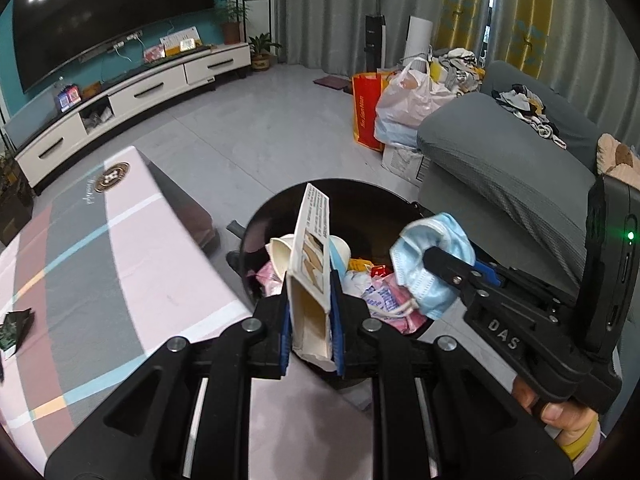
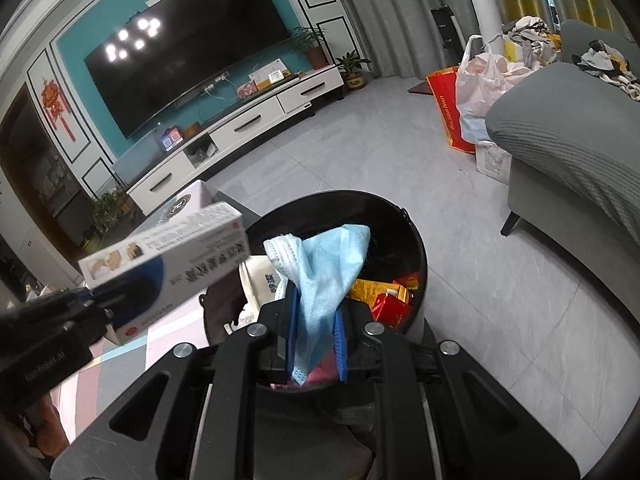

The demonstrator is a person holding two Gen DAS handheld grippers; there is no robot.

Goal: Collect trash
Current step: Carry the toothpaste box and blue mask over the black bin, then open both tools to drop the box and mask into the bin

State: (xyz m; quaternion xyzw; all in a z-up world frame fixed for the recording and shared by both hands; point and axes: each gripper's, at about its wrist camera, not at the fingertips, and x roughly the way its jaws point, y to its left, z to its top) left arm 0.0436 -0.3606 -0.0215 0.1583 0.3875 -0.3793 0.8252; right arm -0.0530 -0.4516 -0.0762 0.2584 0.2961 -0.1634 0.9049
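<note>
My left gripper point(image 1: 311, 292) is shut on a white cardboard medicine box point(image 1: 310, 256), its open end toward the camera, held over the black trash bin point(image 1: 360, 196). In the right wrist view the same box point(image 2: 168, 264) shows at the left, in the left gripper point(image 2: 102, 306). My right gripper point(image 2: 316, 308) is shut on a crumpled blue face mask point(image 2: 324, 264) above the bin point(image 2: 416, 240). In the left wrist view the mask point(image 1: 432, 264) hangs from the right gripper point(image 1: 430, 256) over the bin's right side. The bin holds paper cups, pink wrappers and orange-red packets.
A table with a pink, grey and white cloth point(image 1: 100, 248) stands left of the bin, with a dark green wrapper point(image 1: 14, 326) on it. A grey sofa point(image 1: 500, 160) is to the right, with bags point(image 1: 400, 100) beyond it. A TV stand point(image 1: 140, 96) lines the far wall.
</note>
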